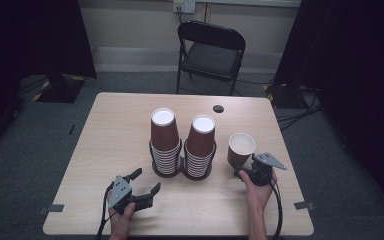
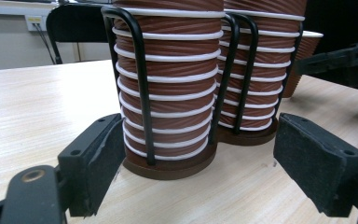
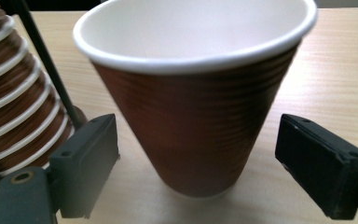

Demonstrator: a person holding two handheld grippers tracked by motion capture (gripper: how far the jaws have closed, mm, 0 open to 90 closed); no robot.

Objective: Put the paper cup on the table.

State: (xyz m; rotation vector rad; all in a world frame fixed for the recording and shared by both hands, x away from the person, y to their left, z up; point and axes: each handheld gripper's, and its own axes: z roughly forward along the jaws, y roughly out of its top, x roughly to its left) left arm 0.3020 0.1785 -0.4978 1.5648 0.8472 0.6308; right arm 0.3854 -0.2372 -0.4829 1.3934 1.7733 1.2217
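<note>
On a pale wood-grain table (image 1: 105, 145), two stacks of ribbed brown paper cups (image 1: 164, 140) sit upside down in a black wire holder (image 2: 142, 84). One loose cup (image 3: 196, 107), upright, white-rimmed and tapered, stands right of the stacks, between the right gripper's (image 3: 196, 172) spread jaws, pads clear of its sides. Near the front edge, the left gripper (image 1: 142, 186) rests wide open, gripping nothing.

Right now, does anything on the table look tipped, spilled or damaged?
Nothing stands out. The single cup stands upright and empty on the table, between the open right gripper jaws; both cup stacks sit straight in their holders.
</note>
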